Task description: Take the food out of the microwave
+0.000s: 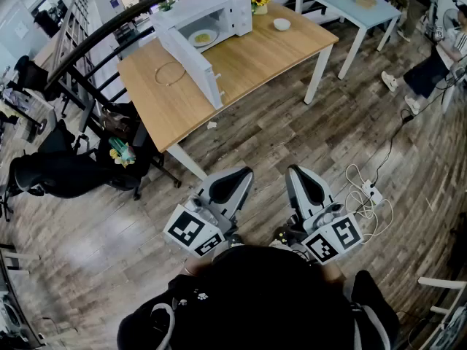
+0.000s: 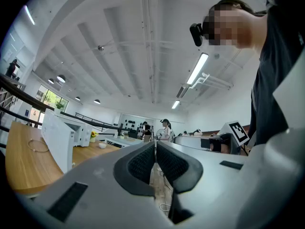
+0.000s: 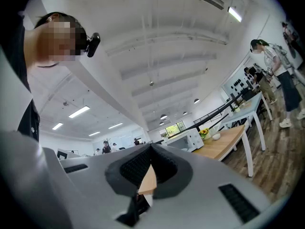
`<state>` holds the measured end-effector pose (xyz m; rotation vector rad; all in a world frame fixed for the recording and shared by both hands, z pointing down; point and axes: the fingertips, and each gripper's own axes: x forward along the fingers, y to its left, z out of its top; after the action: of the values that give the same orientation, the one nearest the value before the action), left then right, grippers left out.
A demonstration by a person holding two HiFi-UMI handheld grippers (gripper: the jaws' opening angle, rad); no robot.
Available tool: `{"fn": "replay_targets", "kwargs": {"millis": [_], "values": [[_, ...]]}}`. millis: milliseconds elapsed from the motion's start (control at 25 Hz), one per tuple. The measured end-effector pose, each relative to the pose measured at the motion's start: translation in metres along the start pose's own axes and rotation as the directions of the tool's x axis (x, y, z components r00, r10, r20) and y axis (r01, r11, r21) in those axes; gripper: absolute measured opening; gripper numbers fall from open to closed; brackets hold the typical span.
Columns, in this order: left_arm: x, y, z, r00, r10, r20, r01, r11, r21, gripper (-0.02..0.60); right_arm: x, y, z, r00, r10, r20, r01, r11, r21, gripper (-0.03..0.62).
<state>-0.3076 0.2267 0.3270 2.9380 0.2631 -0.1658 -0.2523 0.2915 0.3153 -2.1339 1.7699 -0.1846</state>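
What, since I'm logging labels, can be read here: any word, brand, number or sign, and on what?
No legible words or numbers anywhere.
Left marker cube: square black-and-white patterns, no letters.
Right marker cube: the same.
Microwave: any brand or panel print too small to read.

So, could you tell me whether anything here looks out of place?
Little stands out: a small white scrap lies on the floor beside the table, and the door of the microwave stands wide open with a plate inside.
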Motion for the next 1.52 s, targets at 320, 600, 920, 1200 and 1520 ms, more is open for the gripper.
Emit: {"fn": "replay_targets", "kwargs": {"millis": [320, 600, 920, 1200, 1520], "values": [[0.0, -0.002, -0.006, 1.0, 0.014, -0.015, -0.014, 1.0, -0.002, 0.021, -0.006, -0.004, -0.004, 1.0, 0.0, 0.002, 0.0, 1.0, 0.028, 0.0], [0.007, -0.008, -0.006, 0.999, 0.029, -0.026, -0.028, 1.0, 0.001, 0.021, -0.012, -0.013, 0.004, 1.0, 0.011, 0.028, -0.013, 0.997, 0.074, 0.0], [0.021, -0.022, -0.016, 0.998, 0.028, -0.047, -0.028, 1.0, -0.01, 0.021, -0.028, -0.031, 0.004, 1.0, -0.006, 0.026, 0.003, 0.995, 0.097, 0.0], [0.044, -0.039, -0.023, 0.998, 0.026, -0.062, -0.026, 1.0, -0.002, 0.021, -0.045, -0.057, 0.01, 0.999, -0.016, 0.028, 0.013, 0.993, 0.117, 0.0], [0.071, -0.051, -0.03, 0.996, 0.05, -0.078, -0.05, 0.999, 0.002, 0.021, -0.054, -0.084, 0.018, 0.999, 0.01, 0.031, -0.014, 0.989, 0.144, 0.0]]}}
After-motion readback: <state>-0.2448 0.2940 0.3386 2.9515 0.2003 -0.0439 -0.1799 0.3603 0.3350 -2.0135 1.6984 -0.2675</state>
